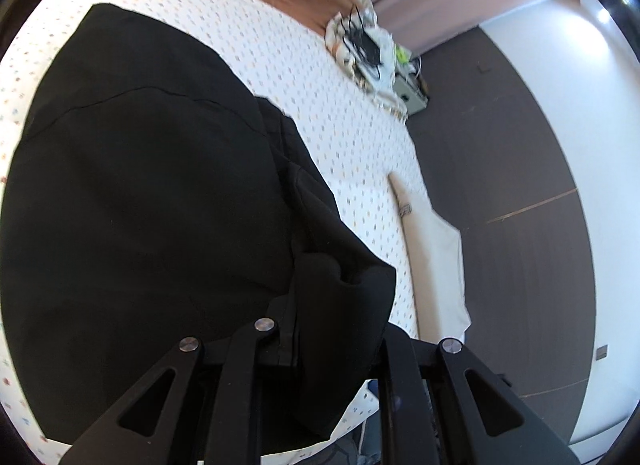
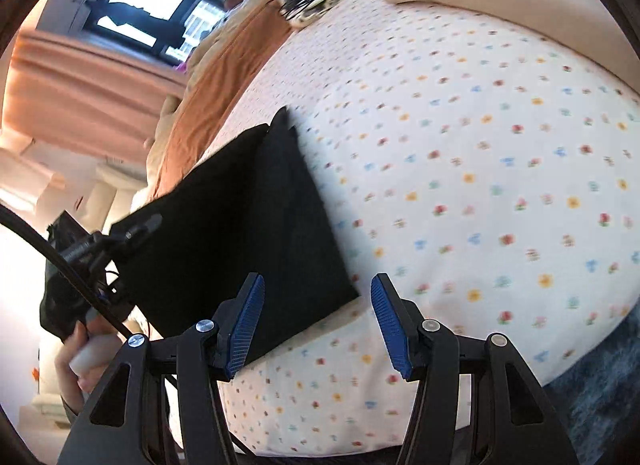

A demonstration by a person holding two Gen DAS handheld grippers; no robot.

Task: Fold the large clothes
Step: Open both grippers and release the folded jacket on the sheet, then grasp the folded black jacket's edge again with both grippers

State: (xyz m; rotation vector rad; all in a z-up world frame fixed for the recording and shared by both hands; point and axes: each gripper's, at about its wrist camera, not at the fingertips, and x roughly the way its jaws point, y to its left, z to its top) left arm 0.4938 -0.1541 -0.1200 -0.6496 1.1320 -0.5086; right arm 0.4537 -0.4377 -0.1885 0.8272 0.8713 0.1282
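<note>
Black cloth is bunched between the closed jaws of the left gripper (image 1: 320,349); the right gripper (image 2: 318,329) is open and empty. Beyond, the black garment (image 1: 152,185) lies part-folded across the bed (image 2: 480,185), lower left; further folds appear needed.

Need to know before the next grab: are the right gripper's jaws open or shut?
Open. The right gripper shows its blue pads apart, nothing pressed between them; the black garment's corner lies just ahead.
</note>
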